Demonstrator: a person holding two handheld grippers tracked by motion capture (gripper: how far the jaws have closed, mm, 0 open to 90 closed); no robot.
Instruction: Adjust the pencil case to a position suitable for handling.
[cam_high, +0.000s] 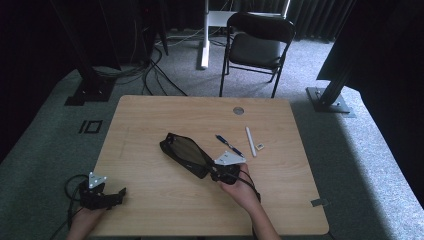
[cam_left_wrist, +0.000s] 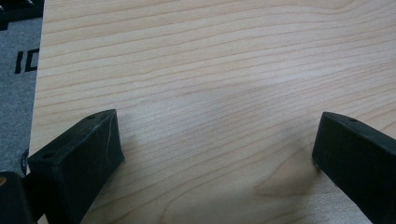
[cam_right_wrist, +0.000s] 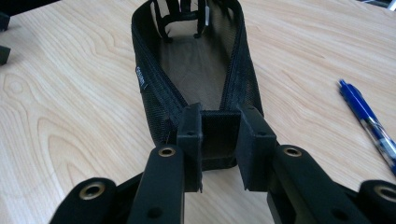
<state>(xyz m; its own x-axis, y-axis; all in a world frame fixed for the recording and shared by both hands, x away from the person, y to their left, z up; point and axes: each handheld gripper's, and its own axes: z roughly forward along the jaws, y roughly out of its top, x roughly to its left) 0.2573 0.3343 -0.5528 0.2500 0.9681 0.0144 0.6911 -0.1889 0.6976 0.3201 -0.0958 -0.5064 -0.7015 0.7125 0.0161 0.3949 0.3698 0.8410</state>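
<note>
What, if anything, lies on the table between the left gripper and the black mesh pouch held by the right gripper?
Nothing visible does. Bare wooden table runs from the open left gripper to the pouch, which the right gripper clamps at its near end. The blue pen and white stick lie beyond the pouch.

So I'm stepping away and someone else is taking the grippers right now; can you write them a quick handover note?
Right gripper: shut on the near end of the open black mesh pouch, mid-table.
Left gripper: open, nothing between its jaws, over bare table at the near left corner.
Blue pen and white pen lie right of the pouch, outside it.
Done: pouch gripped.
Left: probably getting the pens into it.
</note>
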